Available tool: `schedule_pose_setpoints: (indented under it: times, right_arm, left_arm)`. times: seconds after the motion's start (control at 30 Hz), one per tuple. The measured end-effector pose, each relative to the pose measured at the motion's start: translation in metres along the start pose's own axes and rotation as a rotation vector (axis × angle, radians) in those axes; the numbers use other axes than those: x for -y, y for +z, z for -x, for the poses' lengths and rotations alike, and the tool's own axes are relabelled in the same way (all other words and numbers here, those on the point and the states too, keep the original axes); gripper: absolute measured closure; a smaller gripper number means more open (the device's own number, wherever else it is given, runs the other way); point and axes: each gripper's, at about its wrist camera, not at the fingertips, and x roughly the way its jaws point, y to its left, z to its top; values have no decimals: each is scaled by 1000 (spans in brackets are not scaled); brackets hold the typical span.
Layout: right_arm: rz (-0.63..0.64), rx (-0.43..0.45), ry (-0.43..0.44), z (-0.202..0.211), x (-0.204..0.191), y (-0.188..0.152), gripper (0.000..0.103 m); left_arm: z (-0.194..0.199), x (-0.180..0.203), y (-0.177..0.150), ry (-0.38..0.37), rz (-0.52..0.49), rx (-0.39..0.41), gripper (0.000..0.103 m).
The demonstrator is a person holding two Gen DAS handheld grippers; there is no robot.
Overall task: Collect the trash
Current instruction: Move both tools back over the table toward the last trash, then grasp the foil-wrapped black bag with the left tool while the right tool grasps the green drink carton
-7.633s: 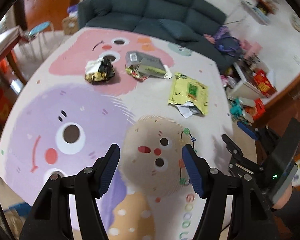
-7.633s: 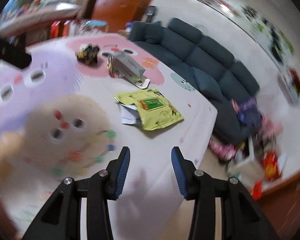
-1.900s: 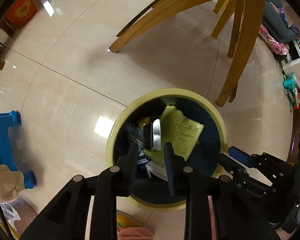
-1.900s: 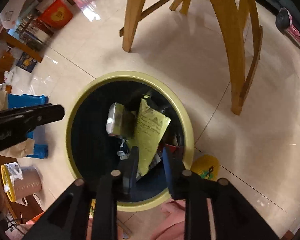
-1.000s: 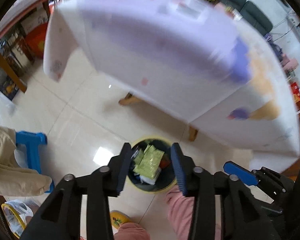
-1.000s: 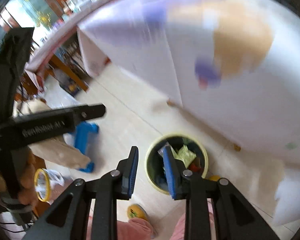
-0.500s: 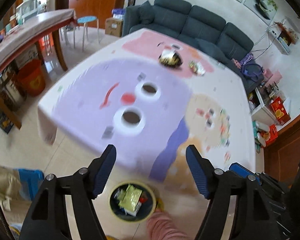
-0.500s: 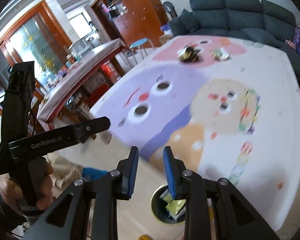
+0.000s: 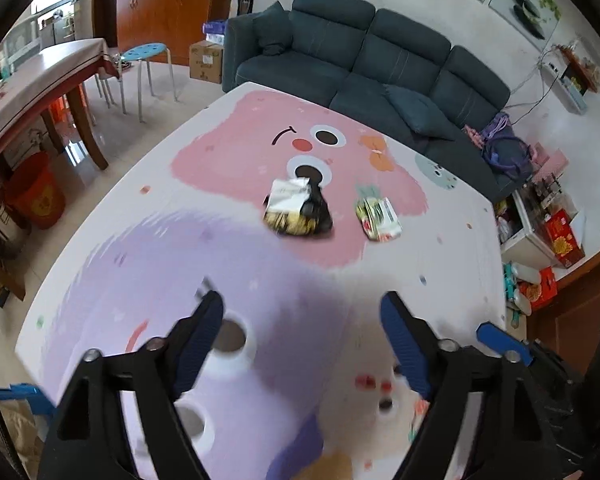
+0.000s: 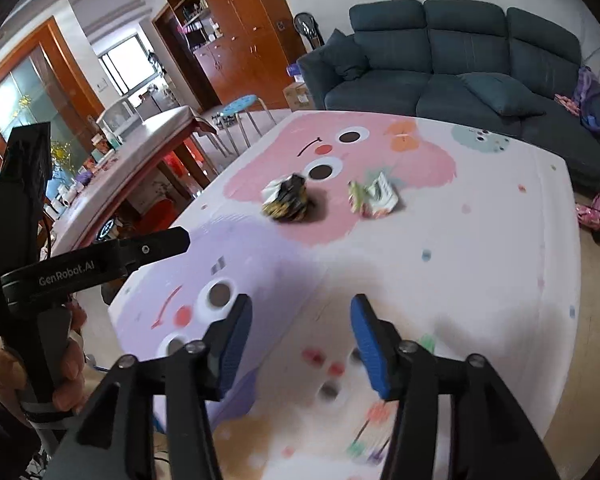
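Two pieces of trash lie on the pink part of the cartoon tablecloth (image 9: 228, 152): a crumpled black, gold and white wrapper (image 9: 297, 209) and, to its right, a smaller green, white and red wrapper (image 9: 378, 213). Both show in the right wrist view too, the crumpled wrapper (image 10: 286, 198) and the smaller wrapper (image 10: 374, 196). My left gripper (image 9: 302, 336) is open and empty, above the purple near part of the table. My right gripper (image 10: 300, 334) is open and empty, also short of the trash. The left gripper's body (image 10: 84, 266) appears at left in the right wrist view.
A dark sofa (image 9: 364, 60) stands behind the table. A wooden side table (image 9: 28, 88), a blue stool (image 9: 148, 54) and a red bin (image 9: 36, 192) are to the left. Boxes and clutter (image 9: 556, 236) lie on the floor at right.
Both grippers have swung up from the yellow bin on the floor to face the table top, and both have opened wider. The yellow packet and box now lie in the bin.
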Motion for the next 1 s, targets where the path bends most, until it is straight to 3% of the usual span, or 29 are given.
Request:
schedule_pose_setpoints:
  times: [0.27, 0.53, 1.0]
  right_arm:
    - [-9, -58, -17, -70, 39, 58, 42]
    - [13, -104, -12, -114, 53, 74, 41]
    - [41, -176, -56, -165, 58, 80, 41]
  left_arm:
    - [-83, 7, 53, 54, -2, -82, 21]
    - [-142, 7, 71, 86, -11, -181, 21]
    - [-180, -3, 85, 153, -33, -226, 21]
